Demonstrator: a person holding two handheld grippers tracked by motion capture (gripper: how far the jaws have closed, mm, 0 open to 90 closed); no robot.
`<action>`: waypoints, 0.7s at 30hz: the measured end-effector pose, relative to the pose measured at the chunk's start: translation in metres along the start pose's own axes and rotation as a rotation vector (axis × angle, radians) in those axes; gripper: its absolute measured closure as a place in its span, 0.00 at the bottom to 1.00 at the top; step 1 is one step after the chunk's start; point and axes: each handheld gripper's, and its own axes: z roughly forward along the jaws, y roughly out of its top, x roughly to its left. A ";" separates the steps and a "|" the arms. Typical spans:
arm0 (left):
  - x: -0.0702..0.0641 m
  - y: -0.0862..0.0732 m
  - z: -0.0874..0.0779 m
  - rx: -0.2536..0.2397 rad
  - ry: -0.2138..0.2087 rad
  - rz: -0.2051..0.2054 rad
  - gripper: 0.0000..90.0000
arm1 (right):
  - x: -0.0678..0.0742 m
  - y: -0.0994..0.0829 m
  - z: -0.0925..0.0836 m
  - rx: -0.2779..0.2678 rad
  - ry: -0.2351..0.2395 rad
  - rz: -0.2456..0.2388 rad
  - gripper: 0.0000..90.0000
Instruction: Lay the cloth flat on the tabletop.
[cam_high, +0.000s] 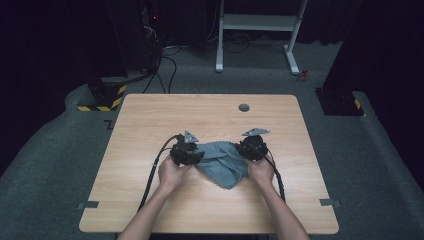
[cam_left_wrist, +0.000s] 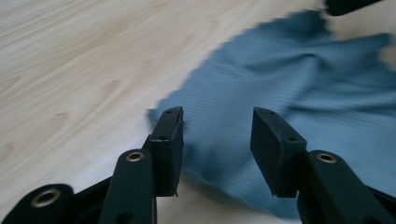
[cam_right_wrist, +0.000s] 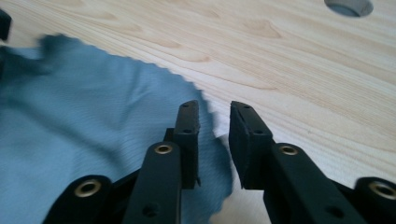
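Light wood table (cam_high: 150, 200) under dim room; left gripper (cam_left_wrist: 217, 128) jaws spread, nothing pinched, above blue-grey cloth (cam_high: 222, 162) edge; right gripper (cam_right_wrist: 215, 123) jaws narrowly apart, straddling scalloped hem, no pinch; cloth lies crumpled mid-table between both; judgement: lower each onto a separate corner, close fully, then draw apart evenly to flatten.
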 end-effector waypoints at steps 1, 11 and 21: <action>-0.007 -0.002 -0.004 0.000 -0.024 0.006 0.60 | 0.003 -0.004 -0.007 -0.017 0.017 -0.009 0.80; -0.082 -0.017 0.001 0.043 -0.146 0.142 0.60 | 0.022 -0.061 -0.037 0.016 0.075 -0.059 0.82; -0.091 -0.018 0.028 0.111 -0.139 0.167 0.83 | 0.026 -0.072 -0.027 0.056 0.083 -0.091 0.92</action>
